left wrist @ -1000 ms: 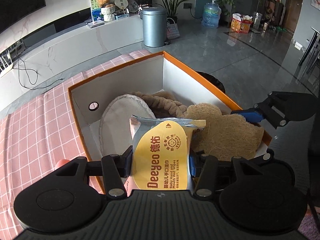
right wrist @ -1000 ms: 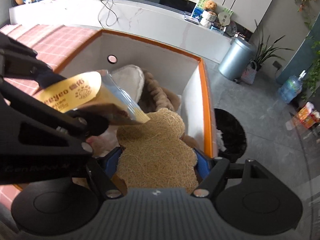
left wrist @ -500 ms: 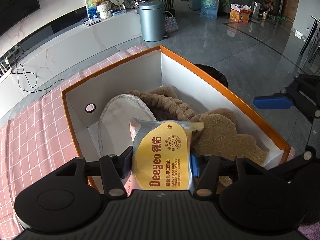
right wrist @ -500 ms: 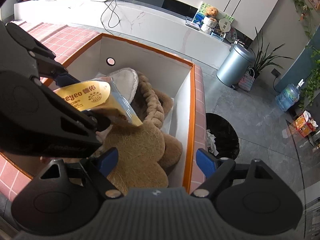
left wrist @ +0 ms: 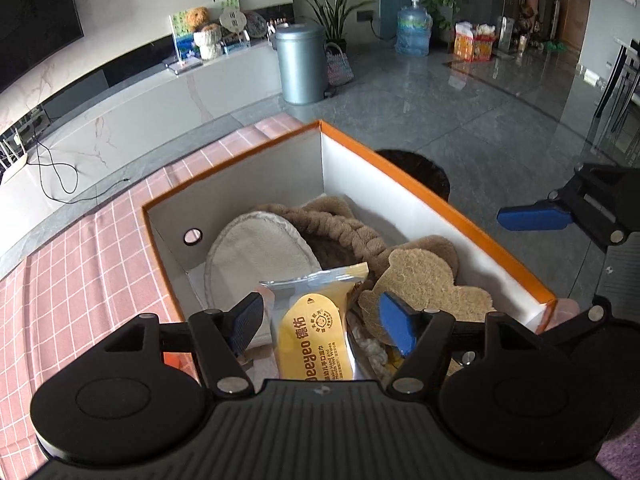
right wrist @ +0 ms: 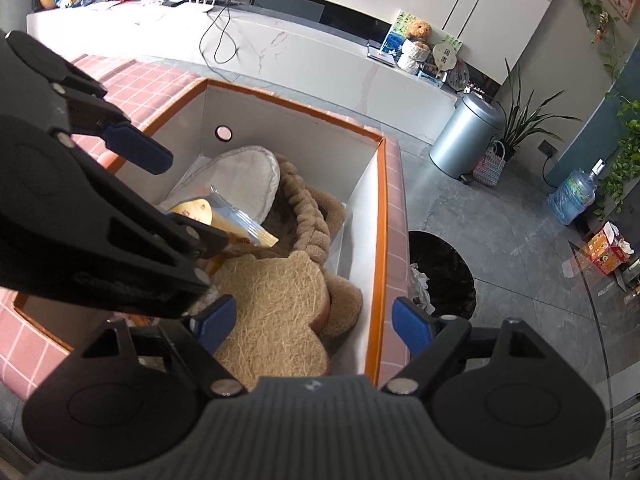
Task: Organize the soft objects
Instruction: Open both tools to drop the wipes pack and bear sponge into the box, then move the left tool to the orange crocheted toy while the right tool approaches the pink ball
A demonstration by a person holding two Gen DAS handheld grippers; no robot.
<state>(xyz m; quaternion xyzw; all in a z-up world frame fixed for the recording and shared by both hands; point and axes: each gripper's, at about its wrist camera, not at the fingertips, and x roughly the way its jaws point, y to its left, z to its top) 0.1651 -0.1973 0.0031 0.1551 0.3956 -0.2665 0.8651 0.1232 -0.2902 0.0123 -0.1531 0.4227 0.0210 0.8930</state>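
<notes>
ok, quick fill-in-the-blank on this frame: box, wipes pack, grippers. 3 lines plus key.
1. The wet wipes pack lies inside the box with the ____ rim.
2. The left gripper has jaws that are ____, pads clear of the pack.
3. The bear-shaped fibre pad lies below the ____ gripper.

Missing words: orange; opening; right

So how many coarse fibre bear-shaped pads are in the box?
2. One bear-shaped pad lies on top at the box's near right corner; a second lies under it, mostly covered. More could be hidden beneath the pile.
</notes>
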